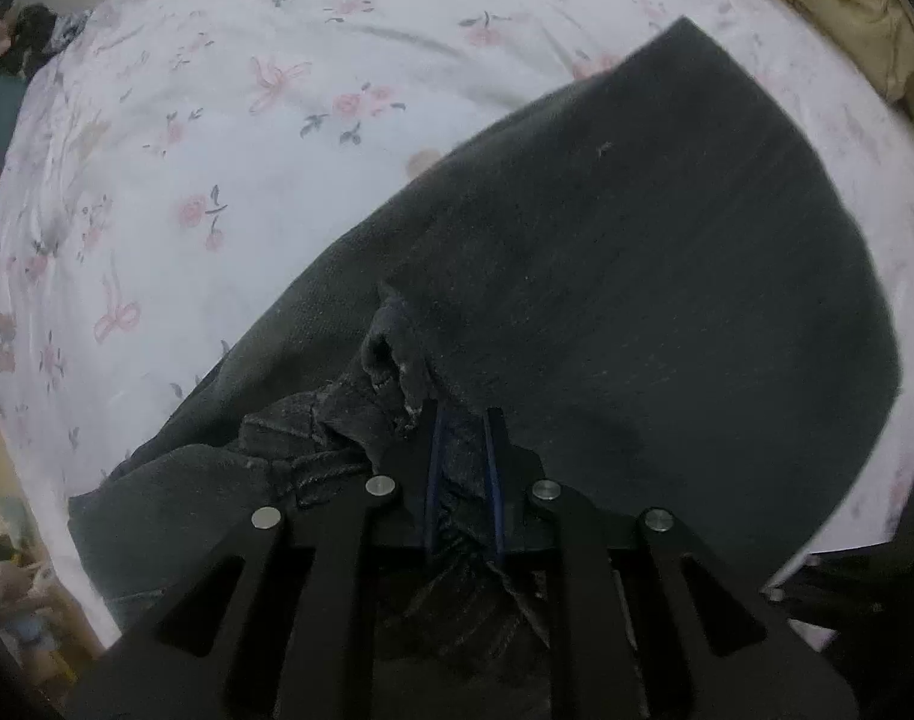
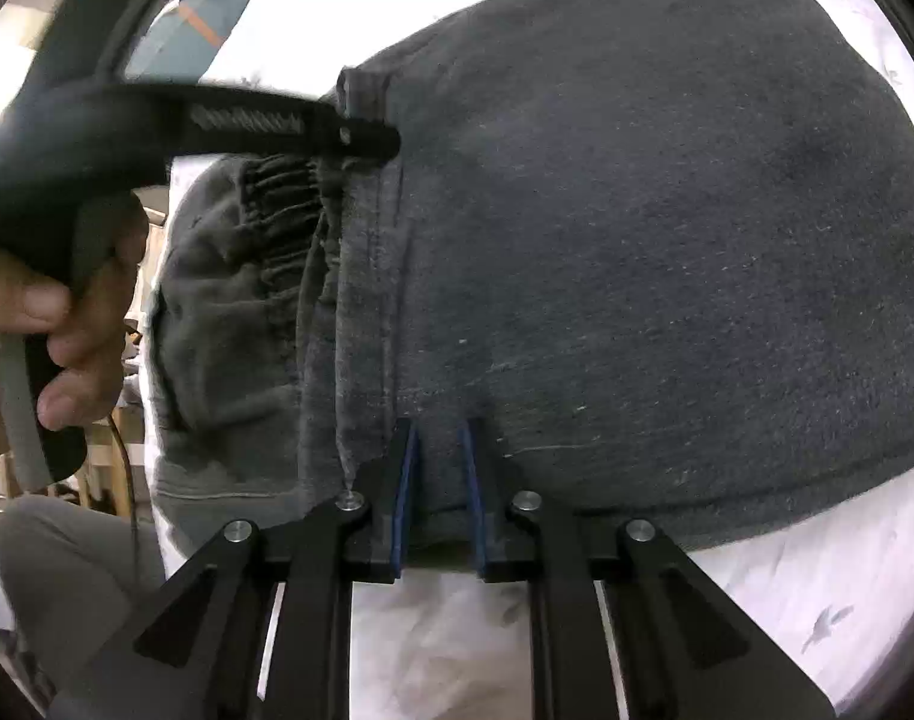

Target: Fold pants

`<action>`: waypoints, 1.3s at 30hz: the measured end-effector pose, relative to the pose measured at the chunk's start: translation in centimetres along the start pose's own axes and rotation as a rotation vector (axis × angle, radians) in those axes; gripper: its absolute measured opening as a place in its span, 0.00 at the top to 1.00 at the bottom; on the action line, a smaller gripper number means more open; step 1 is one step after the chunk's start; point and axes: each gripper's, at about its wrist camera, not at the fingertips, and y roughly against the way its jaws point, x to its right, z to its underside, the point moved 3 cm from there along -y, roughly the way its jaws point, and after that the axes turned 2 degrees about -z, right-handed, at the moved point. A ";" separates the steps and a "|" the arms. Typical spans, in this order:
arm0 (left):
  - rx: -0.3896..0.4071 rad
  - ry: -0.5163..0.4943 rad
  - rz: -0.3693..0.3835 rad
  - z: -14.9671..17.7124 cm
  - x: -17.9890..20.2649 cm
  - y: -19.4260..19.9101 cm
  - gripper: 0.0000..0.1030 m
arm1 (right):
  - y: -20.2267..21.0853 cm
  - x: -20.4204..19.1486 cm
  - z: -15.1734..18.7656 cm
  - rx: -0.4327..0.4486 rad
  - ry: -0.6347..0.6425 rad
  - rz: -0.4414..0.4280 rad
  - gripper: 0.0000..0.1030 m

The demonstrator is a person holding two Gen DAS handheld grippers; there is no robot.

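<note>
You are holding the dark grey pants [image 1: 607,276] folded on the flowered bedsheet [image 1: 229,120], and both tools are gripping cloth. Your left gripper [image 1: 464,420] is pointing down with its jaws narrow, pinching a bunched wad of fabric near the frayed corner. Your right gripper [image 2: 440,429] is clamping a flat edge of the pants just beside the seam, jaws narrow too. In the right wrist view your left hand [image 2: 55,324] is working its tool up by the elastic waistband [image 2: 283,222], which is lying crumpled and half uncovered beside the folded layer.

The risk is sitting on the left side — you are pinching a wad, not a clean edge, so a pull may be dragging only the top layer and skewing the fold. If one hand is lifting faster than the other, the stack will be twisting. Letting go while the waistband is rumpled may be leaving a lump under the fold.
</note>
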 end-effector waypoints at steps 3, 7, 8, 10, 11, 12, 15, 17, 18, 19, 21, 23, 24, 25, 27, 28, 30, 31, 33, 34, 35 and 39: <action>0.028 0.000 -0.018 -0.2 0.3 1.1 0.89 | 1.0 0.8 -0.2 -0.013 -0.046 -0.045 0.85; 0.128 0.016 0.017 0.1 0.4 5.0 0.89 | 7.5 2.8 -1.3 0.205 -0.148 -0.047 0.79; 0.162 0.025 0.030 0.6 0.3 6.3 0.89 | 8.9 3.3 -1.8 0.248 -0.162 -0.030 0.79; 0.238 0.062 0.067 1.8 0.0 9.4 0.72 | 12.0 4.6 -4.2 0.324 -0.188 0.007 0.79; 0.263 0.080 0.067 2.5 -0.3 10.5 0.64 | 12.9 5.3 -5.6 0.337 -0.189 0.030 0.79; 0.294 0.110 0.055 3.4 -0.8 11.7 0.51 | 13.5 5.7 -7.0 0.345 -0.187 0.058 0.80; 0.330 0.230 0.030 5.9 -3.5 13.9 0.45 | 14.1 6.9 -12.3 0.359 -0.147 0.163 0.84; 0.324 0.310 0.052 7.9 -5.1 14.6 0.38 | 12.2 8.0 -15.6 0.316 -0.118 0.211 0.87; 0.325 0.330 0.053 8.7 -6.0 14.7 0.34 | 10.6 8.4 -16.8 0.280 -0.096 0.256 0.87; 0.334 0.353 0.046 9.8 -6.8 15.0 0.30 | 9.0 8.9 -18.0 0.243 -0.064 0.309 0.88; 0.353 0.391 0.011 11.3 -7.7 14.9 0.24 | 7.2 9.9 -18.6 0.207 -0.026 0.375 0.90; 0.343 0.445 -0.012 12.6 -8.8 14.3 0.23 | 4.7 11.1 -18.7 0.147 0.001 0.438 0.93; 0.340 0.460 -0.008 13.1 -9.2 14.1 0.22 | 4.3 11.0 -18.8 0.161 0.035 0.471 0.93; 0.330 0.477 0.000 13.5 -9.6 13.8 0.22 | 4.3 10.7 -18.8 0.162 0.056 0.499 0.93; 0.312 0.495 0.023 13.6 -9.9 13.3 0.22 | 5.0 10.6 -18.7 0.157 0.054 0.485 0.93; 0.310 0.498 0.036 13.6 -10.0 13.2 0.22 | 5.8 10.6 -18.3 0.157 0.043 0.456 0.92; 0.315 0.497 0.054 13.1 -9.9 13.4 0.22 | 8.0 10.7 -17.4 0.159 -0.005 0.417 0.90; 0.318 0.492 0.053 13.0 -9.8 13.4 0.21 | 9.2 10.8 -16.5 0.164 -0.034 0.400 0.90; 0.323 0.481 0.049 12.8 -9.5 13.6 0.19 | 11.0 10.5 -14.0 0.156 -0.072 0.351 0.90; 0.321 0.481 0.053 12.6 -9.3 13.6 0.19 | 11.3 10.2 -13.0 0.147 -0.067 0.349 0.90; 0.319 0.484 0.063 12.6 -9.3 13.6 0.19 | 10.8 9.9 -12.3 0.123 -0.050 0.379 0.90; 0.321 0.484 0.070 12.5 -8.9 13.6 0.19 | 6.6 12.3 -10.5 0.041 0.011 0.533 0.93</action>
